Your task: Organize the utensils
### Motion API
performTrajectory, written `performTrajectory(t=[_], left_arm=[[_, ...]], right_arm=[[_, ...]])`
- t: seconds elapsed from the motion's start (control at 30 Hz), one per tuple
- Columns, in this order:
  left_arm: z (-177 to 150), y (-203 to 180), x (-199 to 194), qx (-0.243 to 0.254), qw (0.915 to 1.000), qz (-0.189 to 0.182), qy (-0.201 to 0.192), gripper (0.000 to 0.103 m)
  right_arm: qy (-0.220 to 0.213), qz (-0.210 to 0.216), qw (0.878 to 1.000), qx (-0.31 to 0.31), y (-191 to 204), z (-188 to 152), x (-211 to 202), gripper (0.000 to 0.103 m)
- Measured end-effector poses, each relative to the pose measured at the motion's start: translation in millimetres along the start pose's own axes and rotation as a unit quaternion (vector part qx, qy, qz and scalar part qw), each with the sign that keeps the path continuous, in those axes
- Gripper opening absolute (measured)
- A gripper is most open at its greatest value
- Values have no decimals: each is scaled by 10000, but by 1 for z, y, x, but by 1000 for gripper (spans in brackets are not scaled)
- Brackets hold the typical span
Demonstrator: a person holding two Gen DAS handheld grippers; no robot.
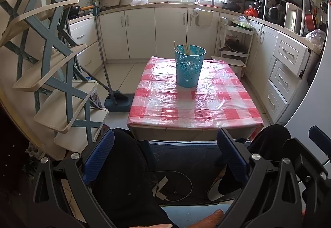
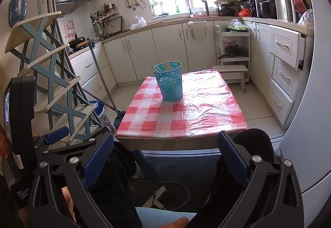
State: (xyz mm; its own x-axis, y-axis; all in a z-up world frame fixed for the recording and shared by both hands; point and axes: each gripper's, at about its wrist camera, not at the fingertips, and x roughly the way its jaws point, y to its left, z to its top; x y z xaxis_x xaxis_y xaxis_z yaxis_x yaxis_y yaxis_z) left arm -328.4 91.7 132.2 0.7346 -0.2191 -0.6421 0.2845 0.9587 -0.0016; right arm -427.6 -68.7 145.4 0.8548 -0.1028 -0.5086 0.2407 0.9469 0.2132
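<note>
Both grippers hang low at six o'clock, short of the table, and neither is on anything. The left gripper (image 1: pixel 165 157) has its blue pads spread wide with nothing between them; the right gripper (image 2: pixel 165 157) is just as wide and just as empty. Up at twelve o'clock the teal cup (image 1: pixel 190 66) stands upright on the red-checked tablecloth (image 1: pixel 206 108), pale chopsticks (image 1: pixel 187 48) poking out of its rim.

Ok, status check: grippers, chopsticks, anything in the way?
Left gripper open, empty. Right gripper open, empty. Chopsticks upright in cup on table. Path clear.
</note>
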Motion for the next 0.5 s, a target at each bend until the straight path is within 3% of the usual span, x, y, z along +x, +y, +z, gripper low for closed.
performTrajectory(t=[0.5], left_arm=[[0, 0, 2, 11, 10000, 44, 36, 95]], right_arm=[[69, 1, 10000, 4, 1, 0, 2, 96]])
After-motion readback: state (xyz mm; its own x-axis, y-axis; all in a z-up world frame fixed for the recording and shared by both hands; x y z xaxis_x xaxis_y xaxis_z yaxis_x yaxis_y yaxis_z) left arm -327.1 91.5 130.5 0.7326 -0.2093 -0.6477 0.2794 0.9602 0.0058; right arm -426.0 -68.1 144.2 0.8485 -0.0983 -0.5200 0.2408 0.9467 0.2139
